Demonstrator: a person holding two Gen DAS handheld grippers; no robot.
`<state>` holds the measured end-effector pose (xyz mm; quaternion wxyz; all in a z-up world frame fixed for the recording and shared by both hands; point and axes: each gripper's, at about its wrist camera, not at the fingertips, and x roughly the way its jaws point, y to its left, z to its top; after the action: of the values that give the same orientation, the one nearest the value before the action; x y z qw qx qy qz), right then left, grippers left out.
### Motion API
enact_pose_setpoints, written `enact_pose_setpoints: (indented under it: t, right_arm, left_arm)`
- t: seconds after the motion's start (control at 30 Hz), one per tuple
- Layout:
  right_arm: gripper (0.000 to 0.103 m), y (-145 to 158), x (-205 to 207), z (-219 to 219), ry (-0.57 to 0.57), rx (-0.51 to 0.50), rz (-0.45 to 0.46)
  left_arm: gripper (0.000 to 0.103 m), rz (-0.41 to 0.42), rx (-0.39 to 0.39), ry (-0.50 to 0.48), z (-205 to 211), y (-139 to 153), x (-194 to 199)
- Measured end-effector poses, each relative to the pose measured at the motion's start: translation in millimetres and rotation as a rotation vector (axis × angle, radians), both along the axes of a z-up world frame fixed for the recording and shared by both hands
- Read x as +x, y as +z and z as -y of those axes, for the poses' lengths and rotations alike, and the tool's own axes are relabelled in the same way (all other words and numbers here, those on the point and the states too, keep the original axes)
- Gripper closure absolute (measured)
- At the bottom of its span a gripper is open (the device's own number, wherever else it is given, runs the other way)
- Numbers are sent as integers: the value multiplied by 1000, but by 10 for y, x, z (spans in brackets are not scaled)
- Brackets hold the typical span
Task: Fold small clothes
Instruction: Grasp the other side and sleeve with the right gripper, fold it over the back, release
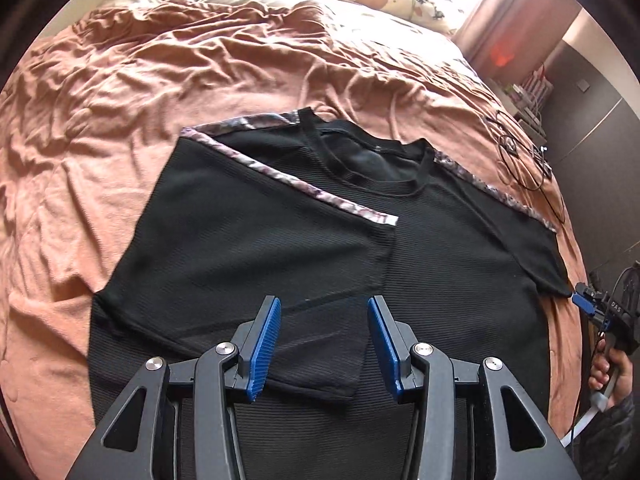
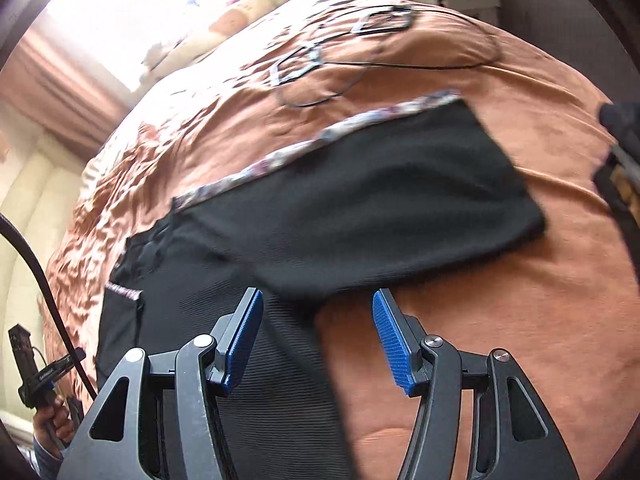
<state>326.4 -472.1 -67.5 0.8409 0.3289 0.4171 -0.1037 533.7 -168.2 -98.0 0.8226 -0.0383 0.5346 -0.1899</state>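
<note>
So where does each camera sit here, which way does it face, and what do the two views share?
Left wrist: on the left claw, angled down over the shirt with one sleeve folded in; the right claw and its hand show at the right edge.
Right wrist: on the right claw, angled down at the flat sleeve; the left hand shows at lower left.
Shared: the shirt, bedspread and cable.

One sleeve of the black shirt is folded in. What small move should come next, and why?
Probably the right gripper should close on the black ribbed T-shirt's unfolded sleeve, which lies flat on the orange bedspread. The other sleeve already lies across the body, and both grippers are open and empty.
</note>
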Motion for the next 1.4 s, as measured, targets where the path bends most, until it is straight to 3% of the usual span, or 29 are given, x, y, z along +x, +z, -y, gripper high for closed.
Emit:
enact_pose_setpoints:
  t: [0.37, 0.63, 0.73, 0.8, 0.83, 0.87, 0.93, 1.17, 1.4]
  right_arm:
    - [48, -287, -244, 516, -155, 61, -21]
    - [48, -467, -151, 719, -262, 111, 2]
    - [56, -484, -95, 754, -284, 86, 4]
    - [69, -492, -60, 791, -302, 56, -9]
    - [84, -490, -43, 794, -304, 36, -23]
    - [97, -459, -12, 786, -296, -8, -47]
    - [100, -334, 41, 711, -259, -72, -36]
    - [101, 304, 211, 164, -65, -216, 120]
    - [101, 669, 352, -257, 86, -227, 204]
  left_arm:
    - [56, -14, -24, -10, 362, -99, 7]
    - [56, -24, -31, -10, 447, -157, -17]
    - [56, -19, -29, -14, 451, -175, -15]
    - [56, -22, -23, -15, 453, -193, -2]
    - [56, -23, -20, -15, 452, -198, 4]
    - [56, -22, -18, -14, 447, -202, 10]
    - [56, -22, -20, -8, 431, -210, 23]
    - [56, -14, -22, -8, 391, -207, 9]
    - [56, -21, -38, 15, 275, -182, -5]
